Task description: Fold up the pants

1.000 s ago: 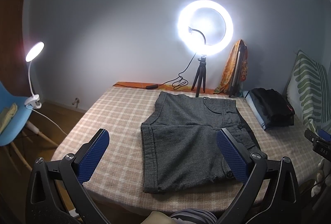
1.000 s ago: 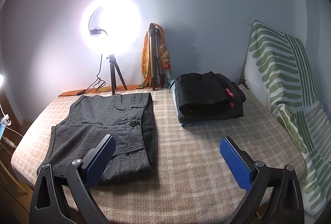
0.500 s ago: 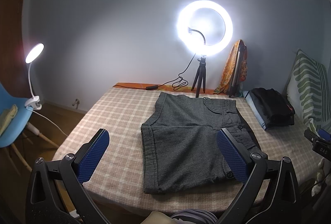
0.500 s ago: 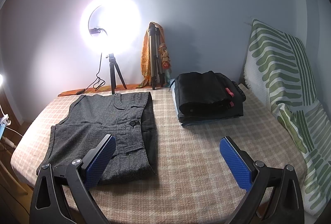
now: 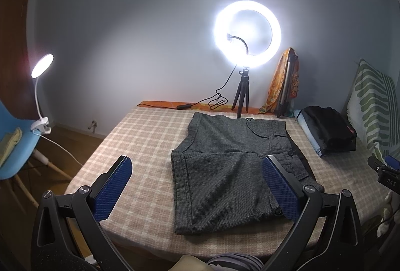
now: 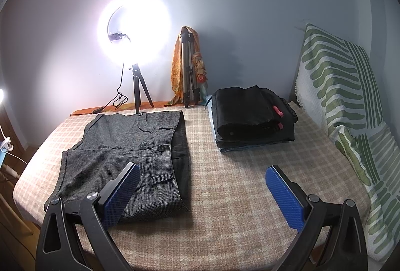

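Item one, your left gripper [image 5: 196, 187]: jaws wide, holding nothing, raised over the near edge of the bed [image 5: 140, 136].

Item two, grey pants [image 5: 232, 166]: flat on the checked cover, already folded in half lengthwise, waistband toward the ring light [image 5: 247, 34].

Item three, your right gripper [image 6: 200, 192]: jaws wide, empty, just right of the pants.

Item four, dark folded stack [image 6: 250, 118]: well apart.

Change over the last second: none. Judgement: the cross fold is not begun.
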Action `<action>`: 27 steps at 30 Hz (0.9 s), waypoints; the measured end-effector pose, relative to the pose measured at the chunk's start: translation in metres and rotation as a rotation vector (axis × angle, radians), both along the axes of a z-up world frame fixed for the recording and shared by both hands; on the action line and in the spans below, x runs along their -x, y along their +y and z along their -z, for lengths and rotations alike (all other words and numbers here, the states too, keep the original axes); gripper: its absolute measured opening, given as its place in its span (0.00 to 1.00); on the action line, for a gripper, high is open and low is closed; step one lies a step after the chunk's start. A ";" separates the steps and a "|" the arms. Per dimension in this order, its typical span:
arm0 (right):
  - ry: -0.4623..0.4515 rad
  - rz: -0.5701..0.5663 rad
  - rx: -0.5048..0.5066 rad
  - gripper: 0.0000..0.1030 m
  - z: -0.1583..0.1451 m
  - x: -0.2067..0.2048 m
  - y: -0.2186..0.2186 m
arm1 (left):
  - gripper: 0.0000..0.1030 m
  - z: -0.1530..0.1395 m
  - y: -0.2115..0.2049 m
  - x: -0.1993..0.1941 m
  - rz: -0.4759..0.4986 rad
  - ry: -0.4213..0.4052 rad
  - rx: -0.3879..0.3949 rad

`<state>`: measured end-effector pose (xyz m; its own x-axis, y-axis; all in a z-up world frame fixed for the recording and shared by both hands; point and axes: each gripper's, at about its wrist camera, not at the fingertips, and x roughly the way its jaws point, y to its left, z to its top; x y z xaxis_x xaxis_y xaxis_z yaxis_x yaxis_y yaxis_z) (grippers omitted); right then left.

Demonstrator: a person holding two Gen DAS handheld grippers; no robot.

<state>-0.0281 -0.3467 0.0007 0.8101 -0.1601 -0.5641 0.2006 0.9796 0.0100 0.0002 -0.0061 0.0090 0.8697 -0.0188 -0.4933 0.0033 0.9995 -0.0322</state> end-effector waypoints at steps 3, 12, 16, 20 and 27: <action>0.001 0.000 0.000 0.99 0.000 0.000 0.001 | 1.00 0.000 0.000 0.001 0.002 0.000 0.000; 0.006 -0.001 0.000 0.99 0.003 0.000 0.002 | 1.00 0.001 0.000 0.000 0.000 0.007 0.000; 0.009 0.000 -0.004 0.99 0.005 -0.001 0.002 | 1.00 0.004 0.002 -0.003 -0.004 0.023 0.008; 0.011 -0.007 -0.003 0.99 0.006 -0.003 0.001 | 1.00 0.009 0.004 -0.006 0.009 0.043 0.022; 0.014 -0.007 -0.027 0.96 0.012 -0.006 -0.008 | 1.00 0.016 0.007 -0.012 0.062 0.043 -0.009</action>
<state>-0.0220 -0.3544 -0.0109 0.8031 -0.1390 -0.5793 0.1939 0.9805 0.0335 0.0118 0.0008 -0.0067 0.8449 -0.0674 -0.5306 0.0642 0.9976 -0.0245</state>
